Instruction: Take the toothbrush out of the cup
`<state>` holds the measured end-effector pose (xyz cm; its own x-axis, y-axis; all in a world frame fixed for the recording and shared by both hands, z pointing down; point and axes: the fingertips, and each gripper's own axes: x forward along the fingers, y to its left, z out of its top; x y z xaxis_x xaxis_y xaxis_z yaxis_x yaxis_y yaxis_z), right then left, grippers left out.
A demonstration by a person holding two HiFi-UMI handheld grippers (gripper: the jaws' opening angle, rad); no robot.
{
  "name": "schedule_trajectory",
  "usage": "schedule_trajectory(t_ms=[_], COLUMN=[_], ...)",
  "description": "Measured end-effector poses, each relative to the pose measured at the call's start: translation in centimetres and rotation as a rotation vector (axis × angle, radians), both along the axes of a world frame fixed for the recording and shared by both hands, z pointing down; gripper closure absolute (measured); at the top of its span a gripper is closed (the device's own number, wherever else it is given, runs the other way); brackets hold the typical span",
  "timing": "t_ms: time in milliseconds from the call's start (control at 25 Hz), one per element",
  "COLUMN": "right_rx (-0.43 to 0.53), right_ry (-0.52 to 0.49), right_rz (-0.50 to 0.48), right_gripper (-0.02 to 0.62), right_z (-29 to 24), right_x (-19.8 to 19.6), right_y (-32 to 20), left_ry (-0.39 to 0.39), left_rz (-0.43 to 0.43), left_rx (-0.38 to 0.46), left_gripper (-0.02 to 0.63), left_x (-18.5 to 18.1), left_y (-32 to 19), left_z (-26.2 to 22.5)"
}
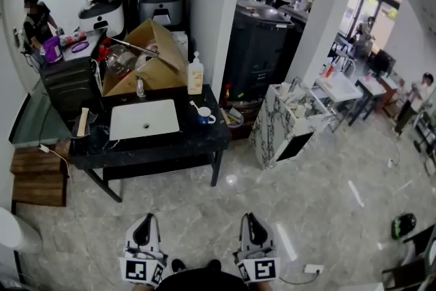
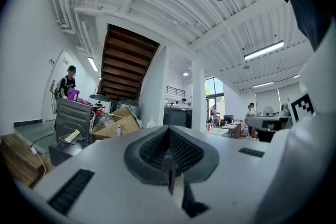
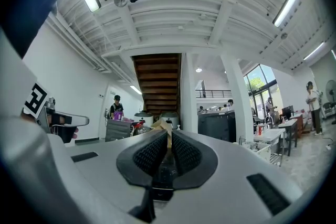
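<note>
— The small blue cup (image 1: 204,117) on the black table (image 1: 170,146)?
— Too far off in the head view. The white toothbrush (image 1: 195,106) in it is a thin sliver, its bristle end unreadable.
— Both gripper views?
— The grippers' own grey bodies cover most of that table; cup unseen.
— The left gripper (image 1: 145,218) and right gripper (image 1: 249,216)?
— Cut off at the bottom edge; hands hidden.

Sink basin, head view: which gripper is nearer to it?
Left. The left gripper sits in line with the white sink basin, well short of it; the right gripper is level with the left but offset to the right.
</note>
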<state>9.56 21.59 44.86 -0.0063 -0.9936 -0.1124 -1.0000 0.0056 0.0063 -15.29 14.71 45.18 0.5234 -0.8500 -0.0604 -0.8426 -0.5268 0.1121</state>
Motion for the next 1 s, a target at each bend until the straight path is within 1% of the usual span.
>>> schedule_trajectory(t_ms=[200, 360, 400, 520, 840, 1000], right_rx=[0.003, -0.012, -0.017, -0.03, -0.046, -0.057], right_ry=[0.022, 0.033, 0.045, 0.071, 0.061, 0.057], right_rz=[0.008, 0.017, 0.022, 0.027, 0.021, 0.01], right_gripper=[0.535, 0.485, 0.456, 0.412, 0.352, 0.279], right_z=[0.1, 0.4, 0.5, 0.7, 1.0, 1.3], right_x=[0.3, 0.4, 0.4, 0.3, 0.5, 0.3], right_y=[-0.1, -0.2, -0.3, -0.3, -0.5, -0.6], left_ry=[-0.008, -0.011, -0.011, -0.009, -0.005, -0.004], left_rz=[0.006, 0.009, 0.009, 0.011, 0.011, 0.01], left_rx=[-0.011, -0.007, -0.007, -0.009, -0.016, -0.015], left_gripper=[0.601, 0.601, 0.601, 0.601, 0.601, 0.601], left_x=[0.2, 0.3, 0.3, 0.3, 0.5, 0.5], left_y=[-0.2, -0.2, -0.2, -0.2, -0.1, -0.1], left_z=[-0.1, 0.2, 0.3, 0.3, 0.3, 0.3])
